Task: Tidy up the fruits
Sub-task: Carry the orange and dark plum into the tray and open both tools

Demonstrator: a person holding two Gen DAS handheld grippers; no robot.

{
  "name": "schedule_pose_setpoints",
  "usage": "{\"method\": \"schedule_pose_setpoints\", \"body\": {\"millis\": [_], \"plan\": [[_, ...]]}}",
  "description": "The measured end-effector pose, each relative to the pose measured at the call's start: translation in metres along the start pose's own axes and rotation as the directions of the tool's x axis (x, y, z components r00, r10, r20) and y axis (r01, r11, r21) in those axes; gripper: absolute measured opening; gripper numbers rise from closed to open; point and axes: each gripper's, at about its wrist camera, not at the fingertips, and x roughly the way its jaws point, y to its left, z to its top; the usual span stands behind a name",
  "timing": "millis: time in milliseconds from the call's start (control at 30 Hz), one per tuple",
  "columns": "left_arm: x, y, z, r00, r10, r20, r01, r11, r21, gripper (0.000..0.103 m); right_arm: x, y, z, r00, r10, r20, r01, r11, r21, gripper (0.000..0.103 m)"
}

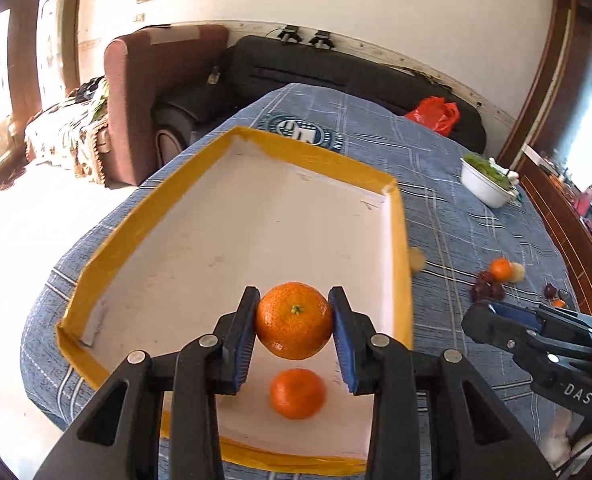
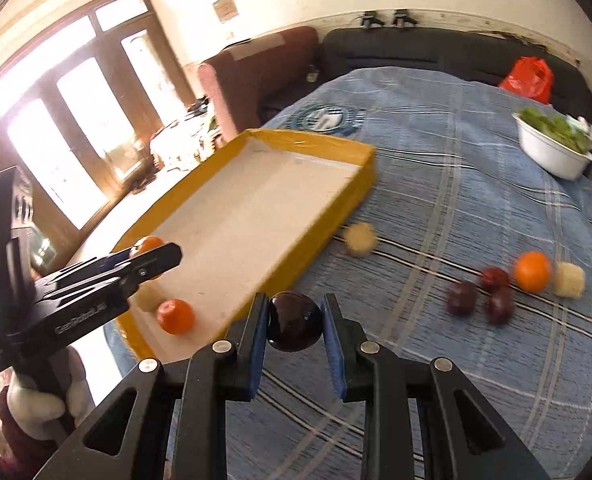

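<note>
Two tools work at once over a table under a blue checked cloth (image 2: 476,184). At left, the left tool (image 1: 293,322) pinches a mandarin (image 1: 293,320) between its blue pads, held above the near end of the yellow-rimmed tray (image 1: 231,136), with a second mandarin (image 1: 298,393) lying on the tray floor at 6 o'clock of it. At centre, the right tool (image 2: 294,322) is clamped on a dark plum (image 2: 294,321), above the cloth just off the tray's near right corner. To the right, more plums (image 2: 462,298), an orange (image 2: 532,272) and a pale fruit (image 2: 570,279) wait loose on the cloth, near 3 o'clock; a white bowl (image 2: 548,160) of greens sits at 1 o'clock. The step in hand looks like delivery: next, the mandarin should be lowered beside its twin and released, and the plum carried toward 10 o'clock into the tray.
</note>
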Motion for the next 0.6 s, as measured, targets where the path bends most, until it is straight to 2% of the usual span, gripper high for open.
{"method": "schedule_pose_setpoints", "body": {"millis": [167,333,533,600], "plan": [[0.016,0.032,0.005,0.998,0.041,-0.041,-0.043,0.997,-0.066,0.034,0.034,0.041,0.015,0.998,0.046,-0.045,-0.049,0.996,-0.069,0.030],[0.033,0.045,0.009,0.996,0.055,-0.076,-0.061,0.995,-0.078,0.034,0.071,0.073,0.020,0.996,0.029,-0.090,-0.043,0.988,-0.152,0.030],[0.042,0.061,0.007,0.994,0.048,-0.098,-0.060,0.991,-0.117,0.034,0.108,0.081,0.019,0.990,-0.004,-0.138,-0.020,0.986,-0.166,0.030],[0.039,0.065,0.007,0.995,0.044,-0.094,-0.057,0.989,-0.133,0.040,0.115,0.081,0.018,0.989,-0.009,-0.149,-0.016,0.986,-0.169,0.030]]}}
